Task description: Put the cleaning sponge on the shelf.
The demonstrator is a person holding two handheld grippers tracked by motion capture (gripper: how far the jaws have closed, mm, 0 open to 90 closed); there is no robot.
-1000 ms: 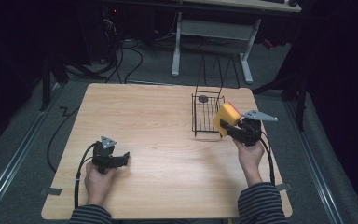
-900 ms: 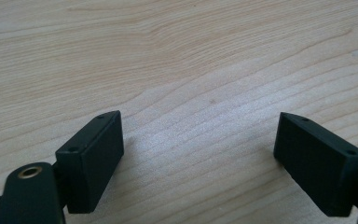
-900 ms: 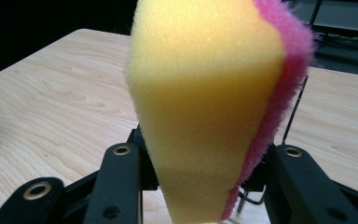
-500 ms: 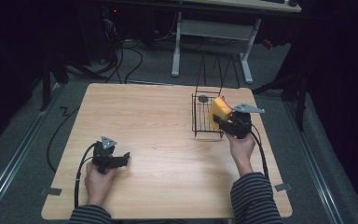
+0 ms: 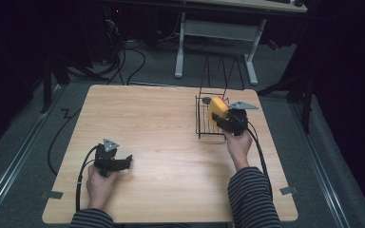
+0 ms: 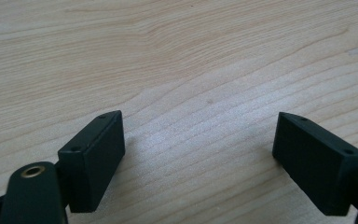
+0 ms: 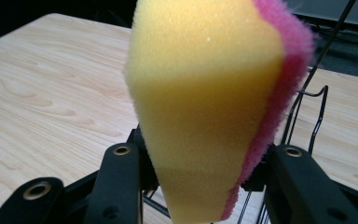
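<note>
Honestly, keep the right gripper (image 5: 220,119) clamped on the sponge (image 5: 216,110), lower it straight into the wire basket (image 5: 202,124); left gripper (image 5: 123,161) sits apart, idle.

Yellow-and-pink sponge (image 7: 209,107), black wire basket (image 5: 204,124), striped sleeves (image 5: 251,194).

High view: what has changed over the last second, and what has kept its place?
The right hand-held gripper, shut on the yellow and pink sponge, has carried it leftward in the high view, from beside the black wire basket to over its right edge. No grip was taken or let go. The left hand-held gripper rests open on the wooden table as before; the basket stayed put.
</note>
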